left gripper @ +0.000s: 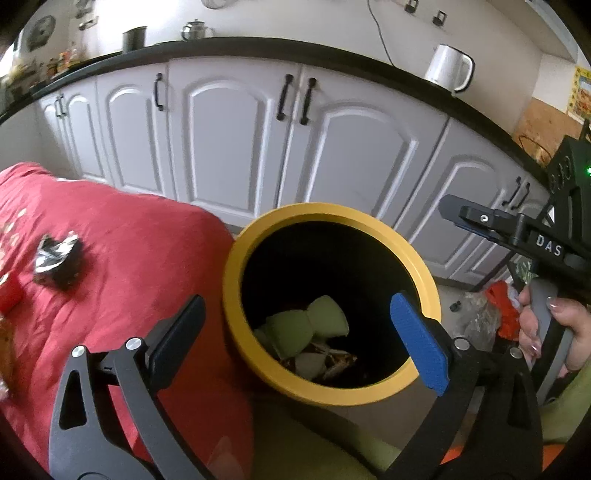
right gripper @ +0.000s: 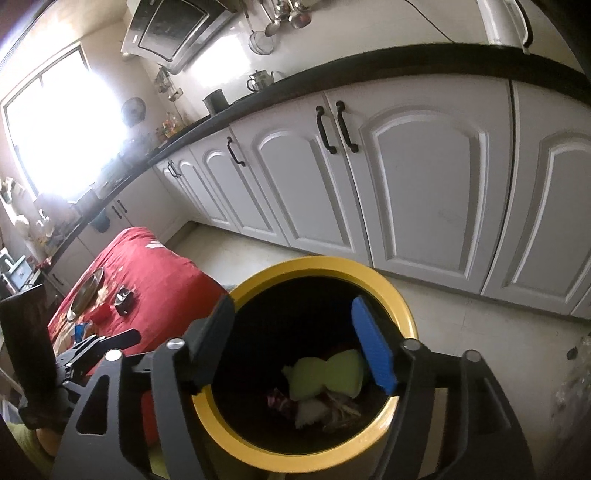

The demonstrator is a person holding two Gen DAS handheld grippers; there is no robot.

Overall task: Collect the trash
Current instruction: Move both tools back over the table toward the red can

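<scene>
It was a home kitchen: grey cabinets (right gripper: pixel 424 177) ran under a black counter (right gripper: pixel 332 74) that carried a white kettle (left gripper: pixel 448 68) and teapot (right gripper: pixel 260 79), with a hood (right gripper: pixel 173 29) and ladles (right gripper: pixel 273 18) on the wall near a bright window (right gripper: pixel 62 125).

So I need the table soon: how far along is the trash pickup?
Done: green scraps and other bits lie in the yellow bin. In hand: nothing; both grippers, left and right, hang open over it. Left: a crumpled wrapper on the red cloth.
</scene>
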